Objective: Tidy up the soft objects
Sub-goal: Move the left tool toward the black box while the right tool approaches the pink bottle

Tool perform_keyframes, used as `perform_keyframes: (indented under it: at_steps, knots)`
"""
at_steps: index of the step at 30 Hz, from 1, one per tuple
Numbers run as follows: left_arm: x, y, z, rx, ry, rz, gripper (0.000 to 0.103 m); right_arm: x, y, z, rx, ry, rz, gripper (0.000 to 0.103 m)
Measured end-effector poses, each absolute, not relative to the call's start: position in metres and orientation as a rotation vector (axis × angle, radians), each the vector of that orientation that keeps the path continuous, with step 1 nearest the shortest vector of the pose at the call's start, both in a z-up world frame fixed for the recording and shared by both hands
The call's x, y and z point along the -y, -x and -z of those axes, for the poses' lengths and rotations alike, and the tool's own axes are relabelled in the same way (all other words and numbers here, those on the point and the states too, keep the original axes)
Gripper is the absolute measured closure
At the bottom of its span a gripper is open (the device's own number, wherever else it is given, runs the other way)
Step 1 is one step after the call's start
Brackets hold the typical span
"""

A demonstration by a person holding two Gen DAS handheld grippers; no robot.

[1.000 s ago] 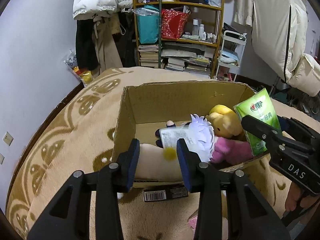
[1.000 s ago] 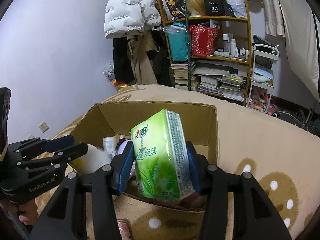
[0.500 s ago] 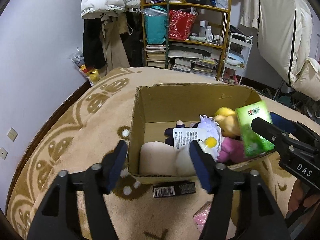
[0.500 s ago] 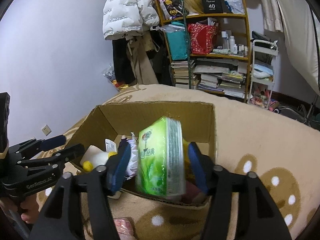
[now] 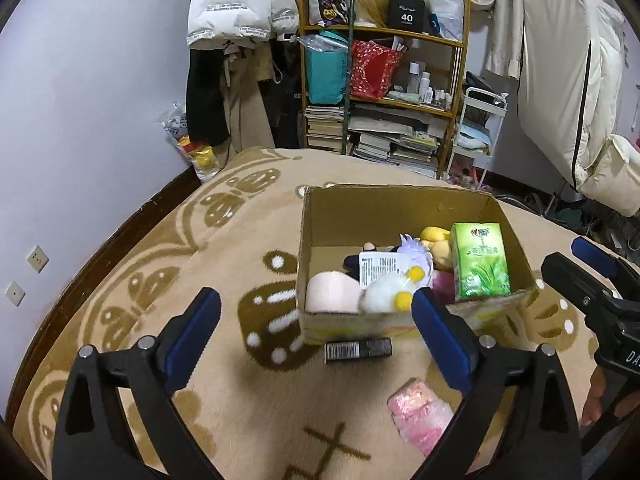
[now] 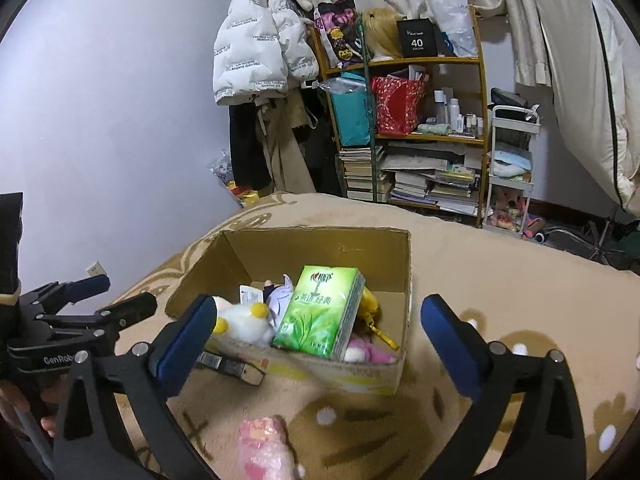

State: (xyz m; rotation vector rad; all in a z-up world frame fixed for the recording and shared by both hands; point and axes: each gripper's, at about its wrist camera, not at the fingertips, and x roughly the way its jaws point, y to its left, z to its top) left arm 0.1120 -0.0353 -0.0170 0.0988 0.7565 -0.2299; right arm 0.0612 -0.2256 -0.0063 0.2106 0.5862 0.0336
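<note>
An open cardboard box (image 5: 392, 208) (image 6: 320, 242) stands on the beige rug. Inside lie a green tissue pack (image 5: 480, 264) (image 6: 322, 312), a white plush with yellow spots (image 5: 386, 292) (image 6: 240, 322), a cream plush (image 5: 330, 298), a yellow plush (image 5: 436, 240) and a pink plush (image 6: 370, 354). A pink wrapped soft pack (image 5: 420, 416) (image 6: 262, 448) lies on the rug in front of the box. My left gripper (image 5: 316, 332) is open and empty, in front of the box. My right gripper (image 6: 316, 340) is open and empty, just short of the box's near wall.
A black tube with a barcode (image 5: 357, 350) (image 6: 232, 366) lies against the box's front wall. A cluttered shelf (image 5: 384, 92) with books and bags stands behind, coats (image 5: 240, 60) hang left of it, a white trolley (image 5: 476, 136) to its right. The patterned rug (image 5: 180, 280) spreads around the box.
My right gripper opened and let go of the green tissue pack, which now rests in the box. My left gripper opened, released the white plush into the box. Both pulled back.
</note>
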Motion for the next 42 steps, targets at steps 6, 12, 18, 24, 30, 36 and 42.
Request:
perform_keyframes:
  at_steps: [6,12,18,24,30,36,42]
  knots:
    - [0.025,-0.095,0.005,-0.794,-0.154,0.19,0.006,0.223,-0.036,-0.002,-0.591,-0.242,-0.017,0.0]
    - [0.016,-0.076,-0.005,-0.804,-0.161,0.173,0.006,0.212,-0.018,-0.004,-0.615,-0.23,-0.023,0.0]
    - [0.012,-0.066,0.0,-0.85,-0.152,0.183,0.006,0.192,-0.008,0.005,-0.655,-0.185,-0.022,0.0]
    - [0.005,-0.063,0.014,-0.911,-0.122,0.183,0.006,0.183,-0.012,0.021,-0.703,-0.186,-0.027,0.0]
    - [0.007,-0.071,0.028,-0.947,-0.116,0.181,0.006,0.178,-0.021,0.042,-0.765,-0.178,-0.025,0.0]
    - [0.013,-0.083,0.049,-1.001,-0.111,0.202,0.006,0.174,-0.038,0.066,-0.833,-0.183,-0.022,0.0]
    - [0.018,-0.097,0.067,-1.046,-0.102,0.213,0.006,0.169,-0.053,0.094,-0.922,-0.184,-0.044,0.005]
